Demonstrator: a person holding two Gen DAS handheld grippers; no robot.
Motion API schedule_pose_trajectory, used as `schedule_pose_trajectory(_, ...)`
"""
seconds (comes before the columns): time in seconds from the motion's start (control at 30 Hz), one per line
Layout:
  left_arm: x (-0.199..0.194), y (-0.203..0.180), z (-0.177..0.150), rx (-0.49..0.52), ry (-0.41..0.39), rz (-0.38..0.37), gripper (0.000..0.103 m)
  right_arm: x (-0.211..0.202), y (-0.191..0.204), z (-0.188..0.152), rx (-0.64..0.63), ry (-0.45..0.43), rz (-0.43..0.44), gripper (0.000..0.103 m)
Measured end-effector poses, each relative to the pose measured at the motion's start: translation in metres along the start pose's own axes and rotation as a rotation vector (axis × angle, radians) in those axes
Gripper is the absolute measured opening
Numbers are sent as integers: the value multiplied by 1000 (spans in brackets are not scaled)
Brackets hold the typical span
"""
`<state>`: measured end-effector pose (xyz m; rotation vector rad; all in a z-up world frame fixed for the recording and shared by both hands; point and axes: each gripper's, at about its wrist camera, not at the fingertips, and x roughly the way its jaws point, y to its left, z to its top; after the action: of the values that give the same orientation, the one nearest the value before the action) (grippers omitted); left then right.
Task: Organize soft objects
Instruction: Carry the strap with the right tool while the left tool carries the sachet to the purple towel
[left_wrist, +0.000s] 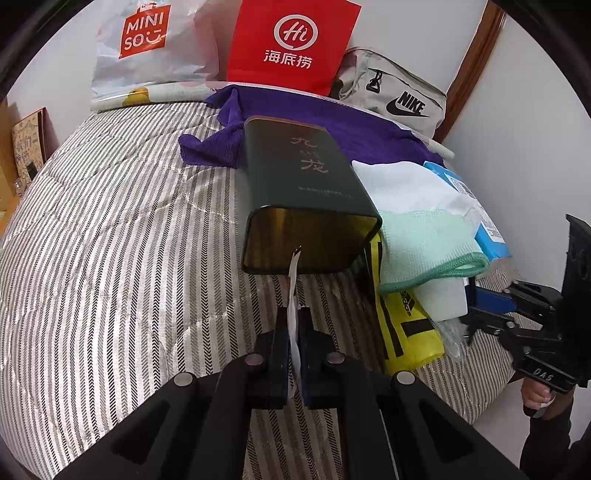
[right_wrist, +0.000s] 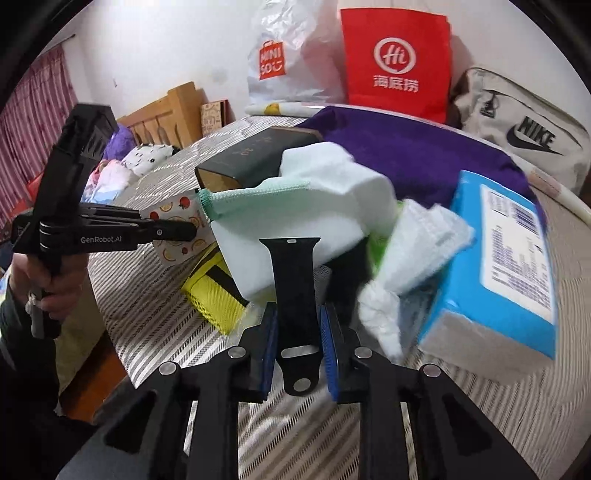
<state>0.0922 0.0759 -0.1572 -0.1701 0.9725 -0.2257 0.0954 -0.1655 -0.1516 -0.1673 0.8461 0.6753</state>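
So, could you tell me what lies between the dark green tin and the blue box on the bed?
In the left wrist view, a white cloth and a mint green towel lie between the dark green tin and the blue box.

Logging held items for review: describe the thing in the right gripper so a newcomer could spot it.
On the striped bed, before the pile of cloths, the right gripper pinches a black watch strap. It is the only narrow, smooth, rubbery band there, standing up with a slot near its end.

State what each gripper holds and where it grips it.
Left gripper: shut on the fruit-print sheet, pinched at its edge. Right gripper: shut on the black watch strap, gripped across its lower half.
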Motion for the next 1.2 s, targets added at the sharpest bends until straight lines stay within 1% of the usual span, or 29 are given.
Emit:
schedule_pose_trajectory(0.17,-4,-2,-3,-11,-7,-3,5,-28,-17,-11,78,-36,-43,22)
schedule_pose_trajectory(0.37,-10,-4,-7,-26,-21,4,5,-48,-39,-36,152,-28,-120,22)
schedule_pose_trajectory(0.53,-17,-10,-9,-18,-22,16,5,-51,-52,-51,199,-5,-149,22)
schedule_pose_trajectory(0.73,-29,-17,-4,-25,-28,34,5,-49,-62,-60,233,28,-178,22)
schedule_pose_trajectory(0.83,-37,-19,2,-27,-36,49,5,-52,-64,-60,241,24,-183,22)
schedule_pose_trajectory(0.97,-49,-24,11,-20,-56,59,5,-62,-63,-54,236,-6,-157,22)
schedule_pose_trajectory(1.1,-64,-25,22,-11,-77,70,5,-73,-63,-41,228,-27,-146,22)
schedule_pose_trajectory(1.2,-71,-23,33,-12,-81,68,5,-81,-65,-24,223,-42,-138,22)
